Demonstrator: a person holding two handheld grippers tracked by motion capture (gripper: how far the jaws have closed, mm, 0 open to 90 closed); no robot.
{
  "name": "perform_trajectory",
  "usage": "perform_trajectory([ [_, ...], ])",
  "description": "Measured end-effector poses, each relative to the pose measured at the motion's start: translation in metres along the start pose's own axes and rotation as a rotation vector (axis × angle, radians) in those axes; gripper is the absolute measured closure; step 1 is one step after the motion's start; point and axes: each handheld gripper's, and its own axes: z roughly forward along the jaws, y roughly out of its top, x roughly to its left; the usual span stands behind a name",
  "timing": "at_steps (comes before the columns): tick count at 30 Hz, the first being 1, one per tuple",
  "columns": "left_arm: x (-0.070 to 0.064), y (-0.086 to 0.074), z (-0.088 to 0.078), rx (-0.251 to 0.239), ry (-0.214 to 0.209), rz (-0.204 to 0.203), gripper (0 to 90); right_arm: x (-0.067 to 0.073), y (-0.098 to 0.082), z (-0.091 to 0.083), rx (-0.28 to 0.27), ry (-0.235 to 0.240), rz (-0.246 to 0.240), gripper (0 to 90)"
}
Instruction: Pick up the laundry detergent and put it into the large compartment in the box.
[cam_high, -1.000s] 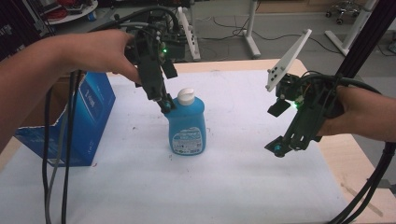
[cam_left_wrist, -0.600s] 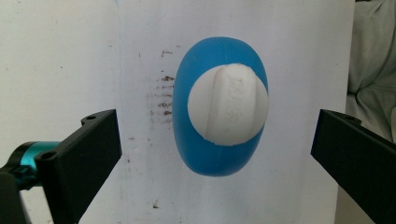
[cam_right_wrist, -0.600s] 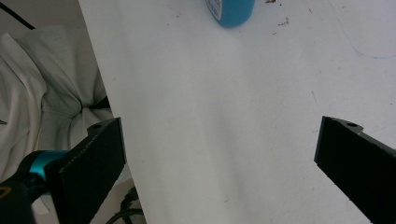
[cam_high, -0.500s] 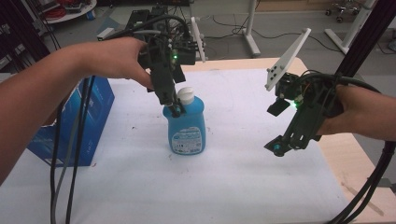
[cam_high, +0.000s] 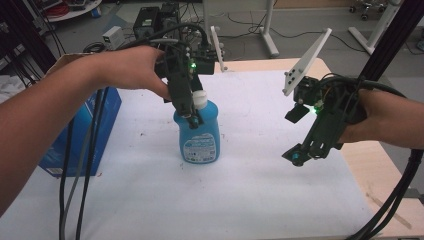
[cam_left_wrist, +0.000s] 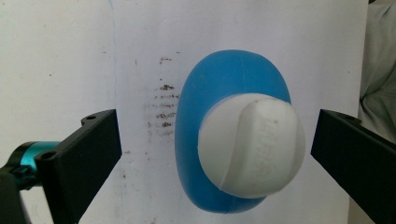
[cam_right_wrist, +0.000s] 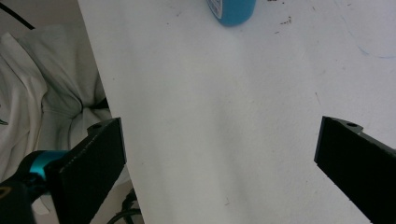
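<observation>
From my station I see the blue bottle (cam_high: 199, 131) standing upright near the middle of the white-covered table (cam_high: 250, 190), and my left gripper (cam_high: 192, 117) hangs directly over it, pointing down. In the left gripper view the bottle's white cap (cam_left_wrist: 252, 143) sits between the two black jaws, which are spread wide with clear gaps on both sides, touching neither cap nor bottle; the cap lies closer to the jaw at the right of that view. My right gripper (cam_high: 296, 156) is held well apart from the bottle, off to the right above the table, jaws also spread wide and holding nothing; its own view catches just the bottle's base (cam_right_wrist: 232, 10) at the top edge, cut off by the frame. From above, my left gripper covers part of the bottle's neck and shoulder. There is raised lettering on the cap, but I can't read it, and the label (cam_high: 200, 148) on the bottle's front is too small to make out. A blue box (cam_high: 107, 112) stands at the table's left edge, partly hidden behind my left forearm and the trailing cables.
</observation>
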Motion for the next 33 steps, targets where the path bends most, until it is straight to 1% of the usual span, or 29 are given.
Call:
perform_trajectory([
  [6,0.001,-0.001,0.006,0.004,-0.003,-0.002,1.7,-0.001,-0.001,0.001,-0.003,0.000,0.001,1.2],
  [7,0.001,-0.001,0.007,0.006,-0.004,-0.003,1.7,-0.001,-0.002,0.000,0.000,-0.001,0.008,1.2],
  [12,0.001,-0.002,0.012,0.013,-0.006,-0.005,1.7,-0.002,-0.001,0.001,-0.004,-0.001,0.001,1.2],
  [14,0.001,-0.002,0.014,0.014,-0.003,-0.005,1.7,-0.002,-0.001,0.001,-0.002,0.000,0.005,1.2],
  [18,0.001,-0.001,0.015,0.016,-0.005,-0.001,2.4,-0.002,-0.002,0.002,-0.002,0.002,0.001,1.2],
  [20,0.001,-0.001,0.016,0.018,-0.002,0.002,2.4,-0.001,-0.002,0.002,-0.002,0.002,0.007,1.2],
  [23,0.001,0.000,0.017,0.018,0.002,0.005,2.7,-0.001,-0.002,0.002,-0.008,0.000,-0.001,1.1],
  [24,0.001,0.000,0.016,0.011,-0.005,0.013,6.6,-0.001,-0.003,0.002,-0.007,0.000,-0.001,1.1],
  [25,0.001,0.000,0.016,0.014,-0.007,0.016,9.3,-0.001,-0.003,0.002,-0.005,-0.001,0.002,1.1],
  [28,0.001,0.001,0.017,0.021,-0.001,0.015,9.3,0.000,-0.003,0.002,-0.004,0.001,0.008,1.2],
  [29,0.001,0.001,0.018,0.021,-0.006,0.012,9.7,0.000,-0.003,0.002,-0.002,0.002,0.010,1.2],
  [31,0.001,0.001,0.018,0.028,-0.009,0.020,13.9,0.000,-0.003,0.002,-0.005,0.002,0.004,1.1],
  [33,0.001,0.001,0.019,0.032,-0.010,0.018,14.2,0.000,-0.003,0.002,-0.006,0.002,0.005,1.2],
])
